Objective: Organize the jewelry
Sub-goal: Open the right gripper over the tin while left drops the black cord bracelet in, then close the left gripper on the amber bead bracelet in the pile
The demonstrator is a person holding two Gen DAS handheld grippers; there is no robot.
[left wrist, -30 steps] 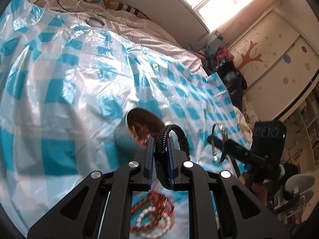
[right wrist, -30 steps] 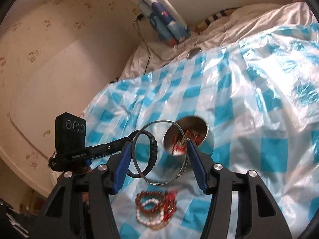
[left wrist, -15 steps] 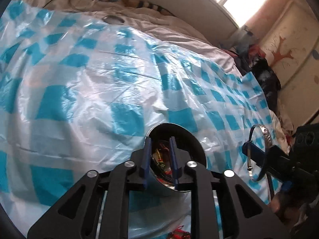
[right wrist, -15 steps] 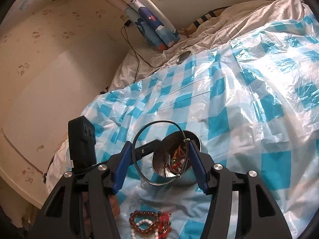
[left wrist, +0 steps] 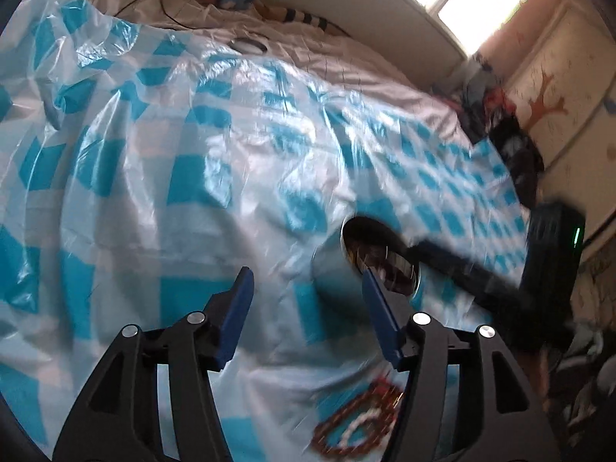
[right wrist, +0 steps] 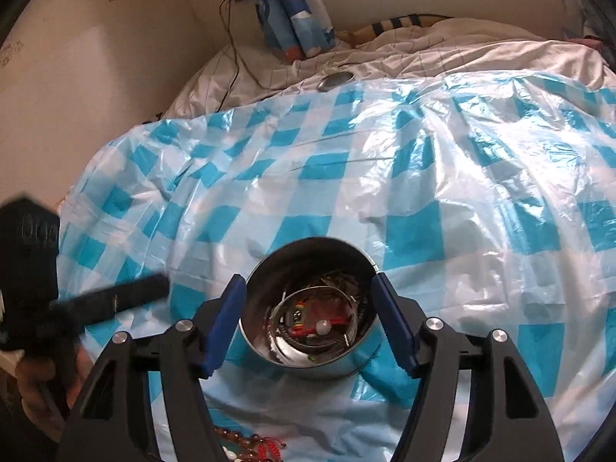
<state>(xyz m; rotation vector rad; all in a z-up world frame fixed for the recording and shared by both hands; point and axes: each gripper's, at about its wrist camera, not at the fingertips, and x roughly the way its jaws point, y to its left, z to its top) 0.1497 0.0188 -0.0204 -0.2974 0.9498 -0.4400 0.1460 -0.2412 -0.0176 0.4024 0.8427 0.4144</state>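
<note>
A steel bowl [right wrist: 252, 333] holding jewelry stands on the blue-checked plastic sheet [right wrist: 415, 231]. A thin silver bangle [right wrist: 348, 297] lies inside it on top of darker pieces. My right gripper [right wrist: 308, 279] hovers just above the bowl, jaws opening, with nothing pressed between its pads. In the left wrist view the bowl [left wrist: 331, 281] sits ahead and to the right of my left gripper [left wrist: 306, 272], whose jaws are also opening and hold nothing. Brown and white beaded bracelets [left wrist: 358, 423] lie on the sheet nearer to me. A blurred finger of the left gripper [right wrist: 127, 296] shows at left.
The sheet covers a bed with white quilted bedding [right wrist: 442, 50]. A small round metal disc [right wrist: 335, 80] lies at the sheet's far edge. Rolled blue items [right wrist: 292, 11] and a cable lean at the wall. A clothes pile [left wrist: 512, 146] sits far right.
The left gripper dropped the black braided bracelet at the bowl, drew back and spread its jaws. The right gripper moved over the bowl and let go of the silver bangle, which now lies inside.
</note>
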